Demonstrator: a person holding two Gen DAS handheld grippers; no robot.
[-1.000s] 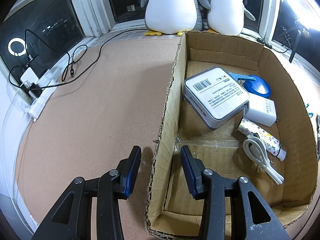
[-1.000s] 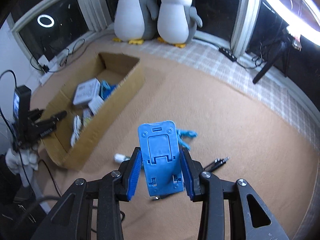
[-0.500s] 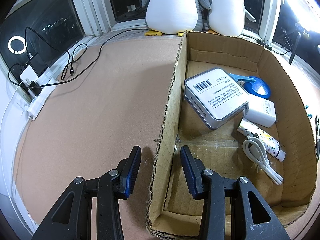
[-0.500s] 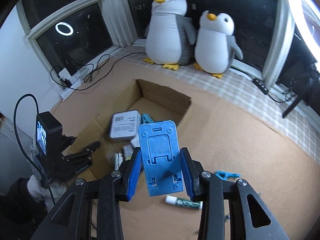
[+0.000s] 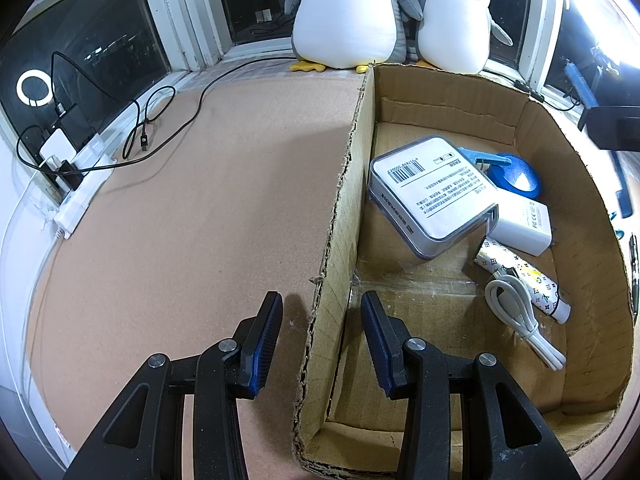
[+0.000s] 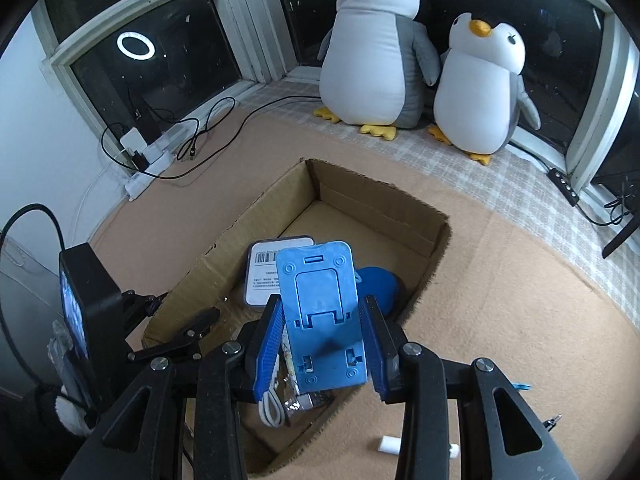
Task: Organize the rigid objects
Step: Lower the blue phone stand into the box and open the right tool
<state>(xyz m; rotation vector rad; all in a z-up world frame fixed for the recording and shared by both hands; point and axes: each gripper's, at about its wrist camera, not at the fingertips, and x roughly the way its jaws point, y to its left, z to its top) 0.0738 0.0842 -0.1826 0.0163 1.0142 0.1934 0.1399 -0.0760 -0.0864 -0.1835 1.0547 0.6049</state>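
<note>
Two grippers: the right gripper (image 6: 322, 340) clamps a blue phone stand (image 6: 322, 316) at lower centre, above the cardboard box (image 6: 434, 254); the left gripper (image 5: 320, 334) straddles the box wall at bottom centre, pads clear of it.

A blue folding phone stand (image 6: 322, 320) is clamped between the pads of the right gripper (image 6: 322, 340) above an open cardboard box (image 6: 400, 208), where a white barcoded case (image 6: 262, 276) and coiled white cable (image 6: 272, 408) are seen; two plush penguins (image 6: 376, 52) are propped against the window.
</note>
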